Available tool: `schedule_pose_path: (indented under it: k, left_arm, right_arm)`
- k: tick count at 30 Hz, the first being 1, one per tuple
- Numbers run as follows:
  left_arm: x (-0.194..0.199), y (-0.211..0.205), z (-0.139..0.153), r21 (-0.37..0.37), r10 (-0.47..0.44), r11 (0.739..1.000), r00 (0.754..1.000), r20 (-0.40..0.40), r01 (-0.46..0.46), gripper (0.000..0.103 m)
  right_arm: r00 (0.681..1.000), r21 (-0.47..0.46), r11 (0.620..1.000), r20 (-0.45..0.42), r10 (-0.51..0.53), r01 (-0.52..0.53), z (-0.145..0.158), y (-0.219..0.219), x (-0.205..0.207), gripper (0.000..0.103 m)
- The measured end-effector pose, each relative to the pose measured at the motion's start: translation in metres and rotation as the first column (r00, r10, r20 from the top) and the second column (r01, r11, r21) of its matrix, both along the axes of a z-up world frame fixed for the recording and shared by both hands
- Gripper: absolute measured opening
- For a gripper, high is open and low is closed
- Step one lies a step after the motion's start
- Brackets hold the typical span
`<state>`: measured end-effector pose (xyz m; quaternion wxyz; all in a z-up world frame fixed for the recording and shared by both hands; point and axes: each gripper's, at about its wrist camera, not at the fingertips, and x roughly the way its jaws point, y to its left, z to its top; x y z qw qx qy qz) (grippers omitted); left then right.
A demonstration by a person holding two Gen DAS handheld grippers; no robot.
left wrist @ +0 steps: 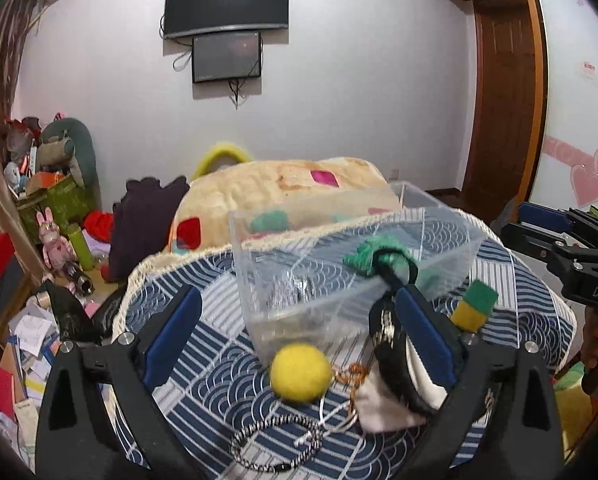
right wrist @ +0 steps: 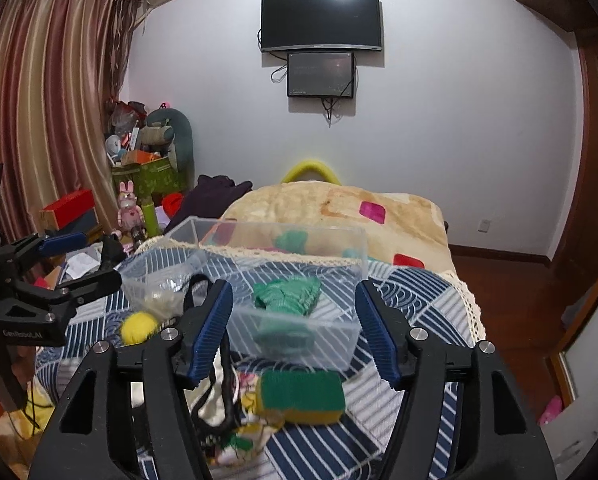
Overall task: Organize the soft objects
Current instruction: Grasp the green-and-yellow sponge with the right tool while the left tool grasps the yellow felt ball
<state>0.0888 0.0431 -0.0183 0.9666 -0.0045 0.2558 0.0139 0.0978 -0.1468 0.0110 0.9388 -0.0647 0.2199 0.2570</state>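
Note:
My left gripper stands open above the blue-and-white patterned cover. A yellow felt ball lies between its fingers, untouched. Just past the fingertips is a clear plastic box holding a green knit cloth. A black strap on white fabric rests against the right finger. My right gripper is open too, with nothing in it. It faces the clear box and the green cloth. A green-and-yellow sponge lies in front of the box. The ball is at the left.
A second clear box with small items sits left of the first. A beaded bracelet lies near the front. A folded beige blanket fills the far half of the bed. Clutter covers the floor at the left.

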Motion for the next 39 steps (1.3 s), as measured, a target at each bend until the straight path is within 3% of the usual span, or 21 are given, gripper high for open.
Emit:
schedule_pose_path:
  k: [8,10,11,18,26,29,31,39]
  left_arm:
    - [0.002,0.008,-0.036,-0.021,0.017,1.000,0.996,-0.086,-0.019,0.099]
    - [0.004,0.008,-0.044,-0.023,0.017,1.000,0.995,-0.102,-0.019,0.099]
    - [0.005,0.009,-0.047,-0.024,0.015,1.000,0.994,-0.109,-0.018,0.099]
    - [0.016,0.011,-0.067,-0.058,-0.001,0.998,0.989,-0.145,-0.007,0.098]
    - [0.023,0.017,-0.077,-0.120,-0.043,0.993,0.982,-0.184,0.021,0.061]
    - [0.024,0.019,-0.080,-0.148,-0.060,0.989,0.979,-0.197,0.031,0.045]
    - [0.024,0.019,-0.081,-0.152,-0.060,0.988,0.979,-0.192,0.031,0.045]
    - [0.008,0.015,-0.075,-0.136,-0.046,0.990,0.986,-0.159,0.024,0.045]
  right_arm:
    - [0.998,-0.035,0.999,-0.066,-0.005,0.002,-0.029,0.003,-0.001,0.062]
    - [0.997,-0.043,0.999,-0.076,-0.014,0.011,-0.036,0.004,-0.001,0.074]
    - [0.997,-0.043,0.999,-0.078,-0.018,0.014,-0.038,0.003,-0.002,0.076]
    - [0.990,-0.058,0.998,-0.139,-0.034,0.026,-0.058,-0.001,0.003,0.076]
    - [0.969,-0.010,1.000,-0.246,-0.026,0.024,-0.077,-0.010,0.013,0.076]
    - [0.966,0.010,1.000,-0.258,-0.014,0.018,-0.079,-0.014,0.013,0.069]
    - [0.965,0.019,1.000,-0.260,0.001,0.004,-0.078,-0.015,0.010,0.062]
    - [0.979,-0.006,1.000,-0.202,-0.011,0.010,-0.068,-0.012,0.002,0.059]
